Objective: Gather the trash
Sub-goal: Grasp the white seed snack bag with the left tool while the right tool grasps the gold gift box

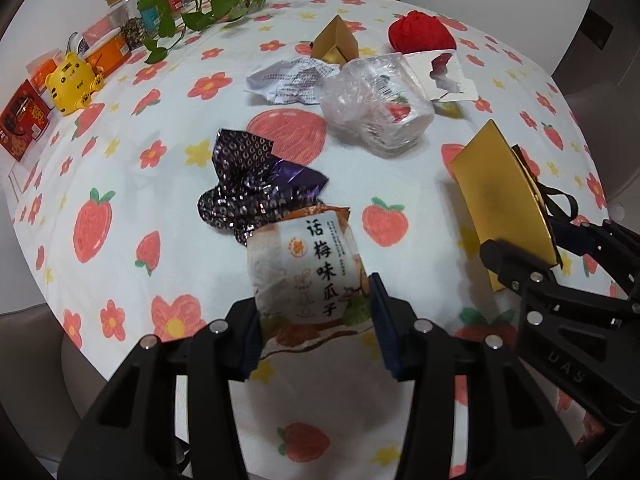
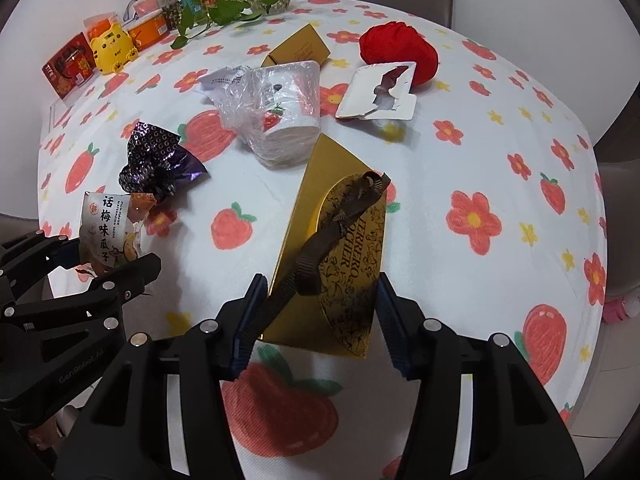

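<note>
Here, the left gripper (image 1: 316, 320) clamps a seed packet (image 1: 308, 264) between its pads, a purple wrapper (image 1: 252, 184) just beyond. The right gripper (image 2: 320, 312) grips a gold box (image 2: 332, 256), ribbon (image 2: 320, 256) trailing toward it; the box's near edge sits hidden behind the fingers (image 2: 248, 320).

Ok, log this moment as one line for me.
left gripper: shut on seed packet | right gripper: shut on gold box | table: purple wrapper, plastic bag uncollected

We see a glossy paper seed packet (image 1: 306, 268), a shiny gold cardboard box (image 2: 332, 248), crinkled clear plastic wrap (image 1: 360, 88) and a matt cloth tablecloth (image 1: 140, 184)
</note>
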